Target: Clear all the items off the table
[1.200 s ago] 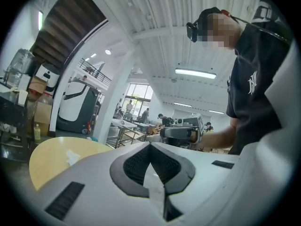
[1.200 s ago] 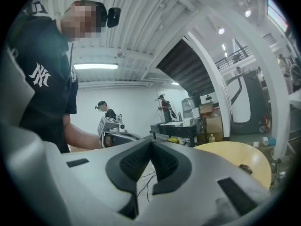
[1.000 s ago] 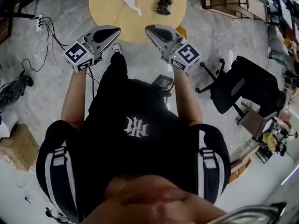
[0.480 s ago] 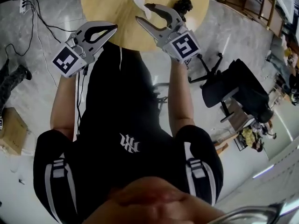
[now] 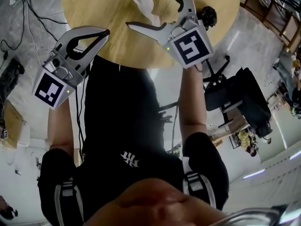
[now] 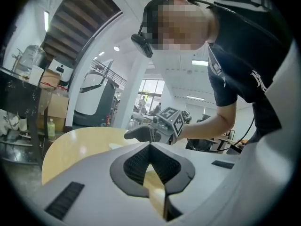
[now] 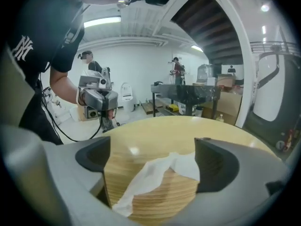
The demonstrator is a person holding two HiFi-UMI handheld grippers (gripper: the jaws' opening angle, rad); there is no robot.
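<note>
Reaching past the near edge of the round bench [image 5: 94, 8], my right gripper [image 5: 145, 6] holds its fingers spread wide. They have just been opening, and the tissue [image 7: 155, 173] lies on the wood between them with neither pad pressing it. In the right gripper view the crumpled white strip runs from 7 o'clock up to 2 o'clock. Its upper end comes close to the finger at 3 o'clock, and I cannot tell whether it touches there. Beyond it, bare wood stretches to the far edge at 12 o'clock.

My left gripper [image 5: 104, 32] has its fingers pressed together on nothing, with the tips just over the bench's near edge at 10 o'clock from me. Through the loop behind the tips I see only wood. From there the bench top is open toward 12 and 1 o'clock, as far as the tissue.

A small black thing [image 5: 207, 15] sits on the bench at 3 o'clock of the tissue, close to the edge on that side and apart from the tissue. I cannot make out what it is.

Off the bench, a black chair [image 5: 244, 98] stands near that edge at 3 o'clock of me. Cables [image 5: 35, 17] trail over the floor [image 5: 26, 51] at 10 o'clock.
</note>
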